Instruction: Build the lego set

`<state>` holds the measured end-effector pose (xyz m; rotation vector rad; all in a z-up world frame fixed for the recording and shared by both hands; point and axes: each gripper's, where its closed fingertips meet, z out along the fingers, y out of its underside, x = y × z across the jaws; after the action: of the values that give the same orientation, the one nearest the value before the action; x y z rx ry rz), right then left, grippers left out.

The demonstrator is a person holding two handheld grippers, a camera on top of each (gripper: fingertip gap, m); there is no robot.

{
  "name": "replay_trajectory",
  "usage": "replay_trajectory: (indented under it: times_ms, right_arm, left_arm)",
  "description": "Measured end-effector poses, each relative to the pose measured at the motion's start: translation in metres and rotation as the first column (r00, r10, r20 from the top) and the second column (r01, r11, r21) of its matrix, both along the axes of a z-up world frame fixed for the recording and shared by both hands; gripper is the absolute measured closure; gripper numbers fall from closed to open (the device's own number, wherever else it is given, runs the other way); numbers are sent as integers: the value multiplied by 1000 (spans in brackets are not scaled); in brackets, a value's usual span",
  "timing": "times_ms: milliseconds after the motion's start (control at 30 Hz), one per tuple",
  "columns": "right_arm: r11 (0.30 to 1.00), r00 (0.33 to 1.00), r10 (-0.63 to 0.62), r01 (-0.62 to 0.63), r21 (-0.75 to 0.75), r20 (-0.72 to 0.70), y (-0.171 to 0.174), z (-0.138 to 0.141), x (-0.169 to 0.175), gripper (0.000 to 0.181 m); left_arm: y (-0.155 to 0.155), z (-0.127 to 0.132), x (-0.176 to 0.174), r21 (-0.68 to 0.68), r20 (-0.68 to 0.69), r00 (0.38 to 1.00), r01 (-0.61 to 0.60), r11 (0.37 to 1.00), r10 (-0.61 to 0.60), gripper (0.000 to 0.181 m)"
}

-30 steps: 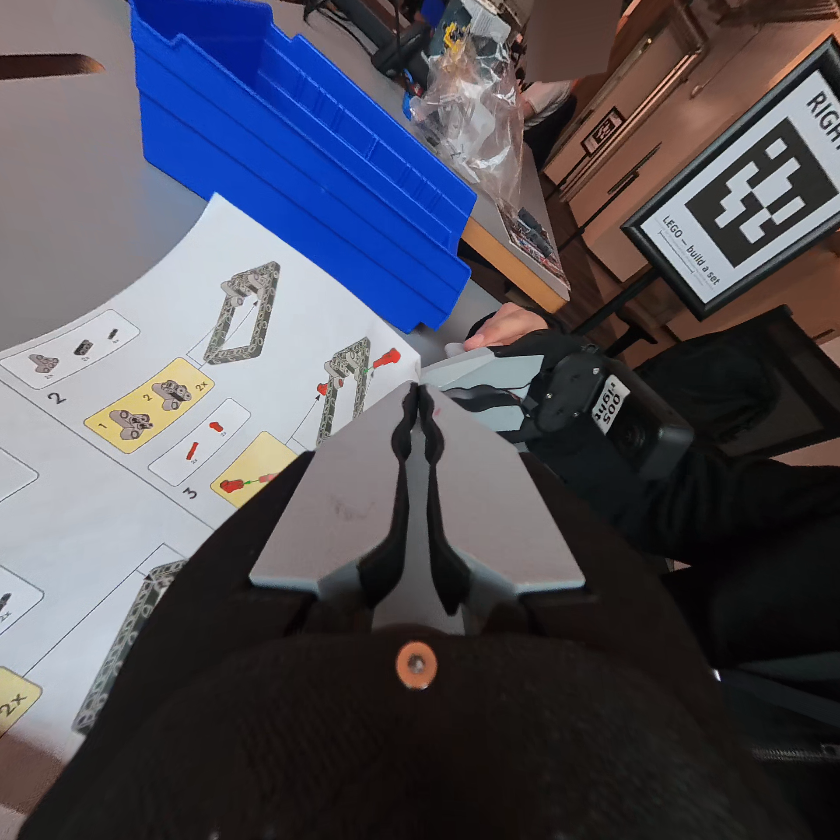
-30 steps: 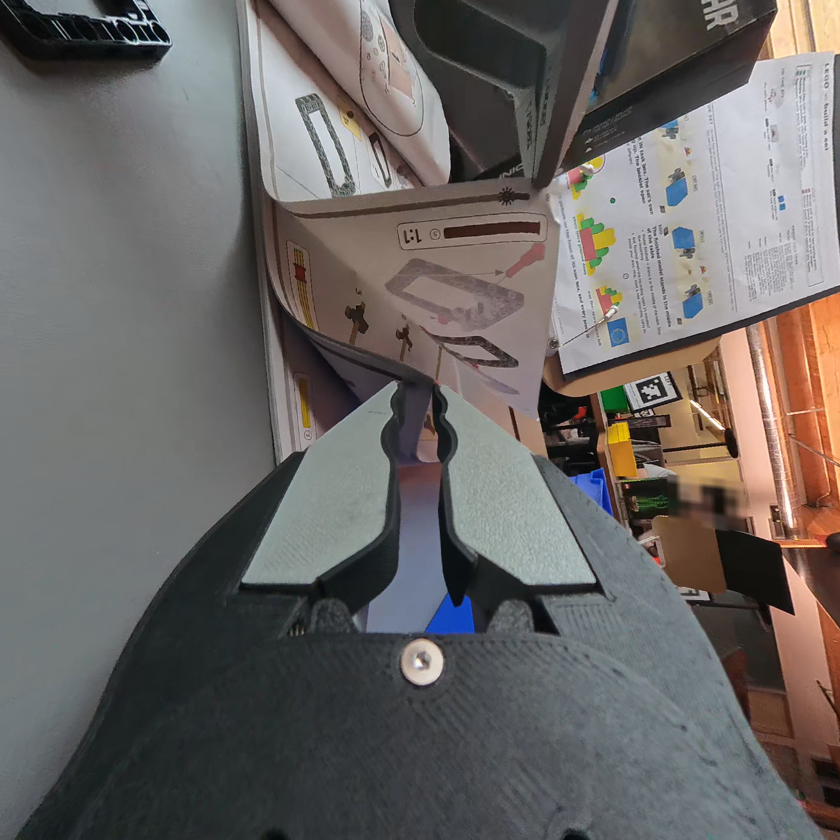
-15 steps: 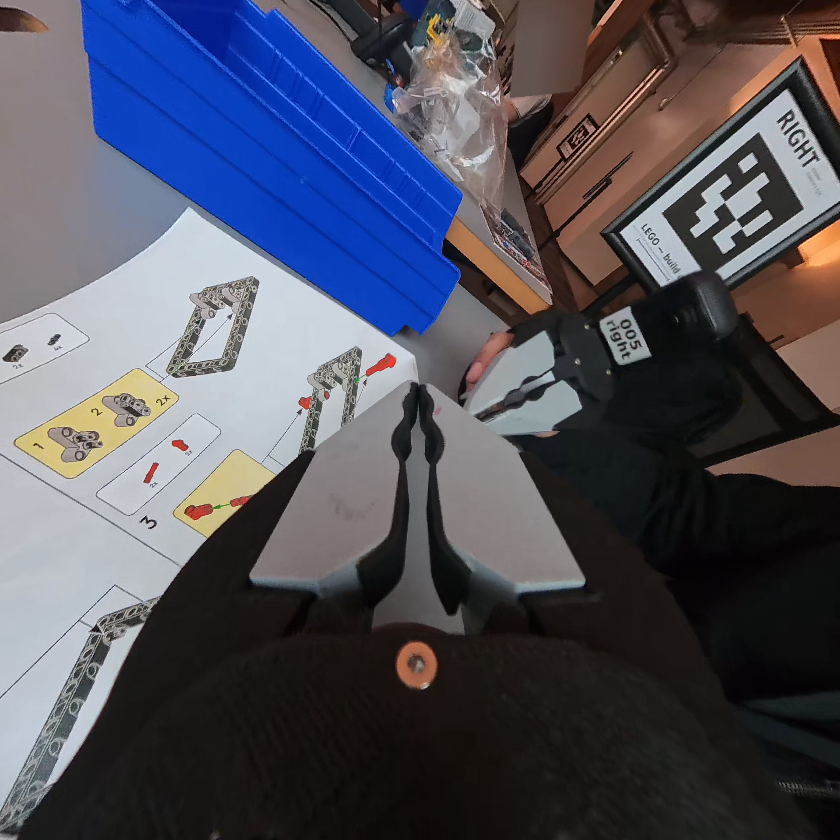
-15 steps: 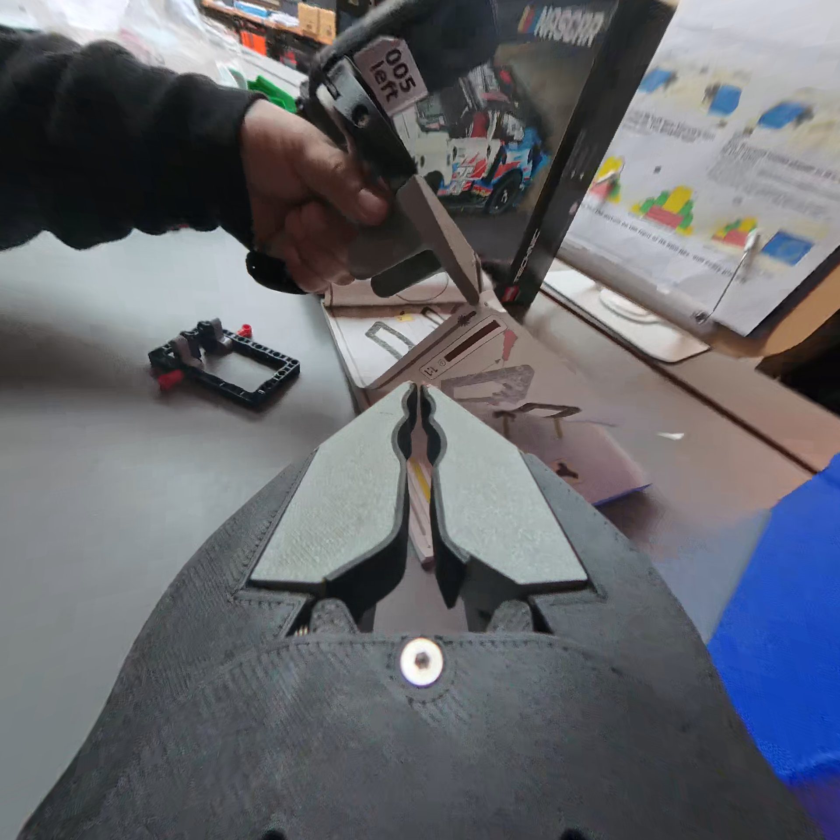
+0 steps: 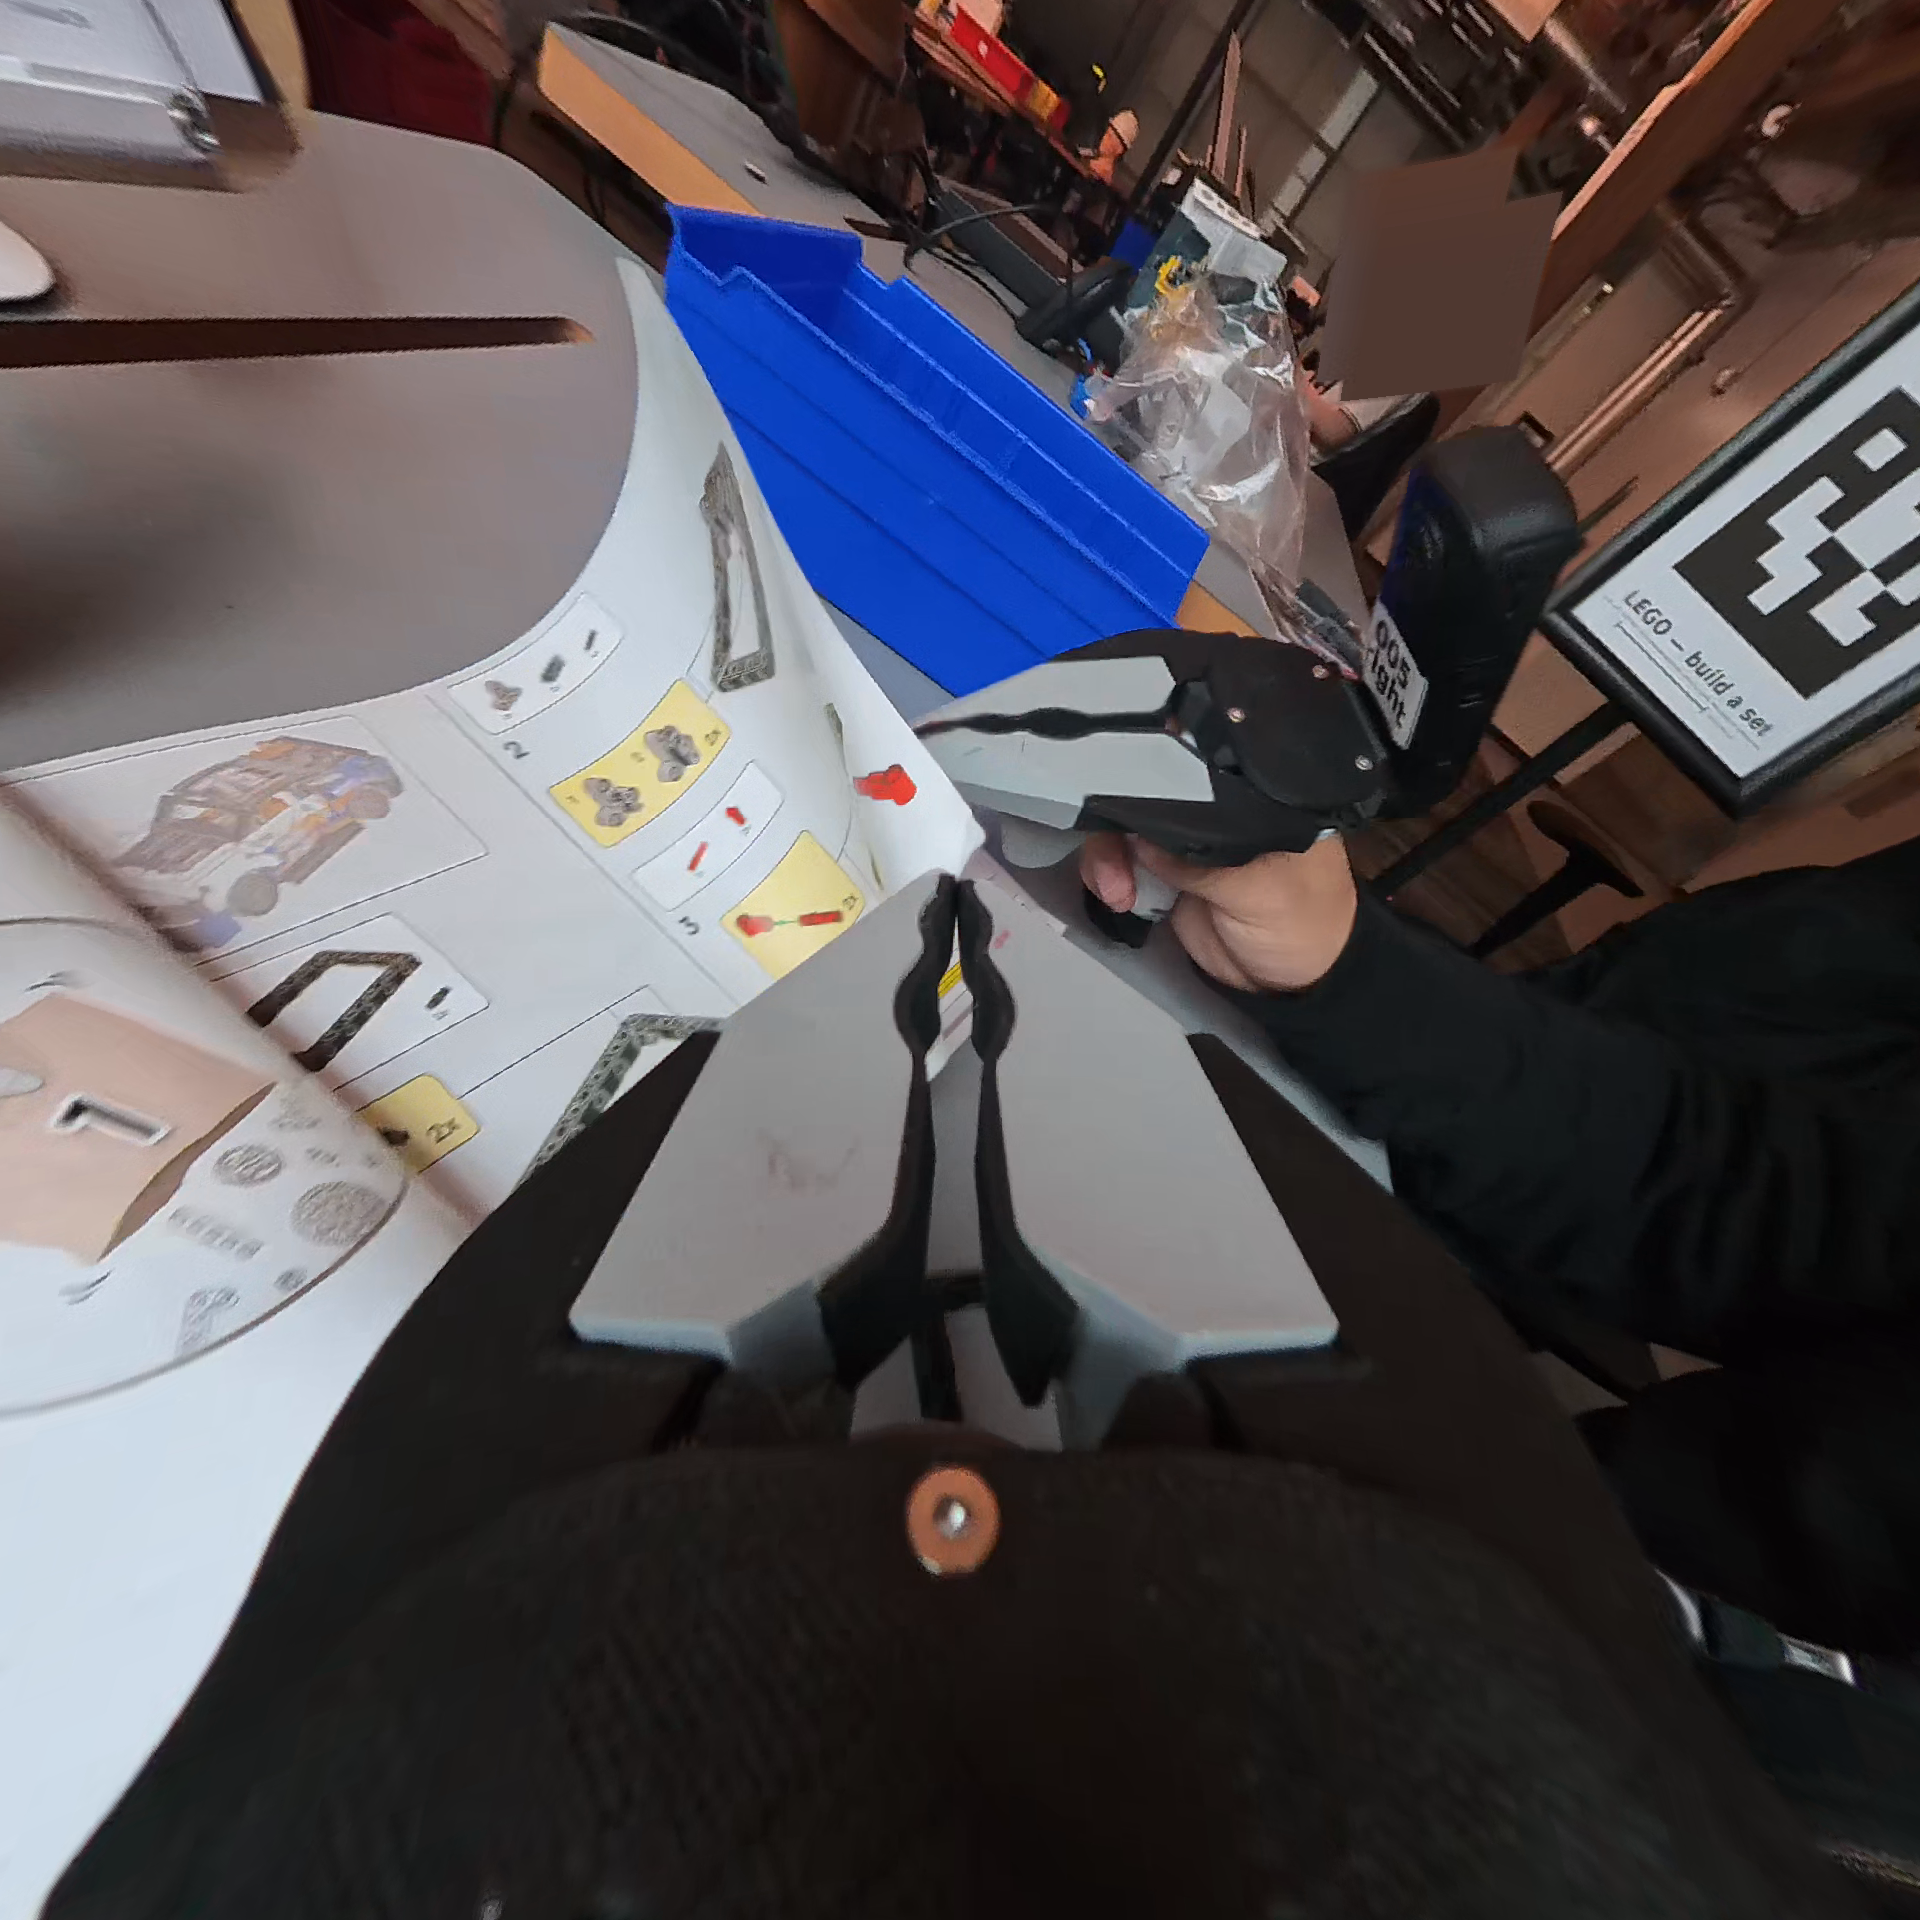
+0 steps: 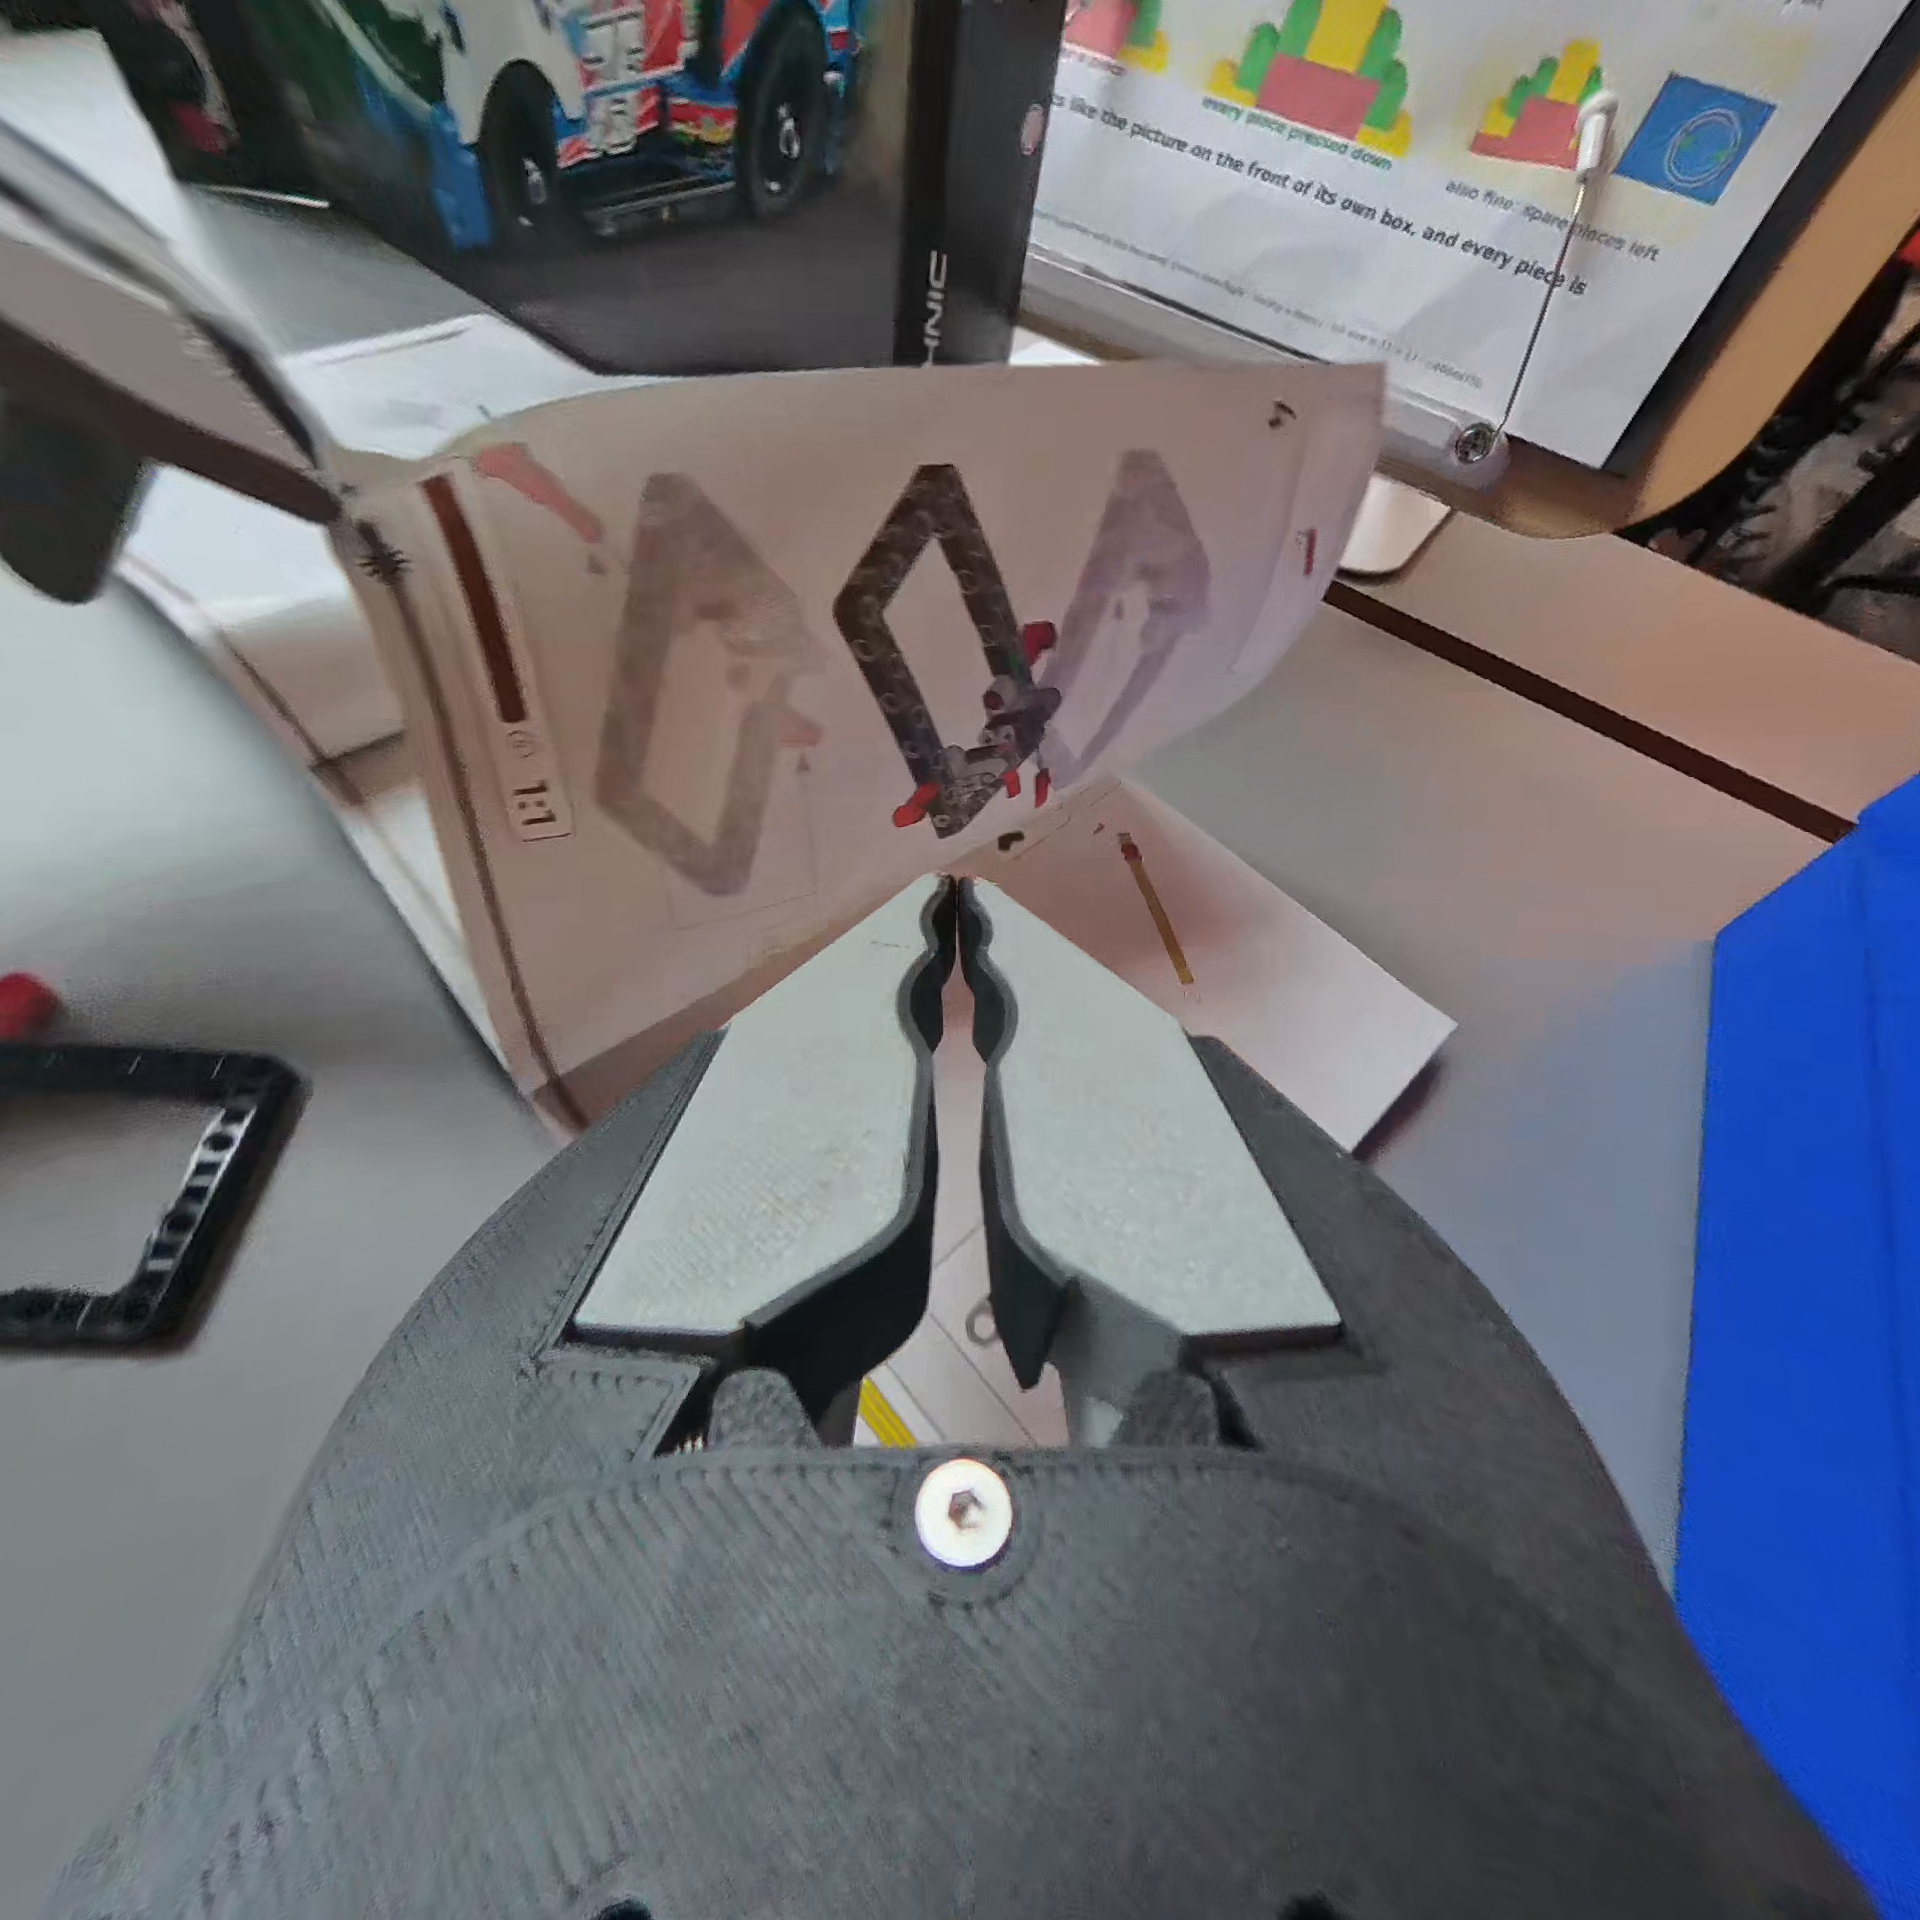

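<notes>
The instruction booklet (image 5: 395,935) lies open on the grey table, with one page (image 6: 831,540) lifted and curled upright. My left gripper (image 5: 954,894) is shut on that page's corner; it also shows in the right wrist view (image 6: 156,416) at the upper left. My right gripper (image 6: 951,883) is shut with its tips on the page's lower edge; it shows in the left wrist view (image 5: 935,727) against the page's edge. A black lego frame (image 6: 156,1195) with a red pin (image 6: 21,1003) lies on the table to the left.
A blue bin (image 5: 935,447) stands beyond the booklet and shows at the right (image 6: 1818,1247). The lego box (image 6: 623,156) and a picture sheet on a stand (image 6: 1351,156) are behind. A clear bag of parts (image 5: 1216,416) and a marker sign (image 5: 1766,582) sit farther off. Left tips to right tips: about 11 centimetres.
The page has risen from low over the booklet to upright. My right gripper has closed in on its lower edge. My left gripper has kept hold of the corner and lifted it.
</notes>
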<state>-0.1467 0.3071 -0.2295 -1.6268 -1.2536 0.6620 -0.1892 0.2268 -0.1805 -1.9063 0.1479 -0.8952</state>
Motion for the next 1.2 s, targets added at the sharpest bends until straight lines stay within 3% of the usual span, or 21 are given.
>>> replay_trajectory:
  times_ms: [100,267,433,533,633,733,800,867,933,1033,1133,1200]
  right_arm:
    - [998,1000,13,-14,53,6,-2,2,-18,181]
    - [996,993,55,-63,70,109,-9,-23,-39,181]
    - [990,966,51,-83,115,254,-6,-42,-45,181]
    - [980,928,54,-121,161,369,-6,-58,-43,181]
    - [951,915,47,-164,264,400,1,-59,-40,181]
    - [924,906,37,-192,331,421,18,-60,-30,181]
    - [929,904,-8,-152,338,428,36,-60,-20,181]
    - [937,897,-55,-106,332,439,45,-59,-11,181]
    - [945,920,-15,-114,305,391,32,-46,-16,181]
    - [957,952,150,-208,202,267,-10,-18,-42,181]
    - [938,914,322,-344,52,246,-50,-14,-74,181]
    - [920,891,371,-390,24,261,-62,-18,-97,181]
  left_arm:
    - [-20,1,-32,9,-61,995,-80,997,81,181]
    - [-64,-9,-102,-16,-211,945,-260,965,251,181]
    - [-106,-40,-160,-74,-357,851,-437,896,386,181]
    - [-127,-64,-182,-140,-455,800,-497,856,391,181]
    - [-150,-70,-210,-84,-675,620,-603,793,399,181]
    - [-161,-55,-208,-36,-719,570,-603,797,398,181]
    - [-168,-44,-221,7,-755,503,-635,773,421,181]
    - [-174,-35,-220,4,-749,512,-632,775,421,174]
    - [-177,-24,-212,18,-729,529,-619,785,434,169]
    - [-177,-16,-188,37,-684,582,-573,818,439,173]
    - [-169,-13,-165,95,-627,630,-522,848,458,181]
    - [-161,-15,-163,118,-573,653,-532,838,495,181]
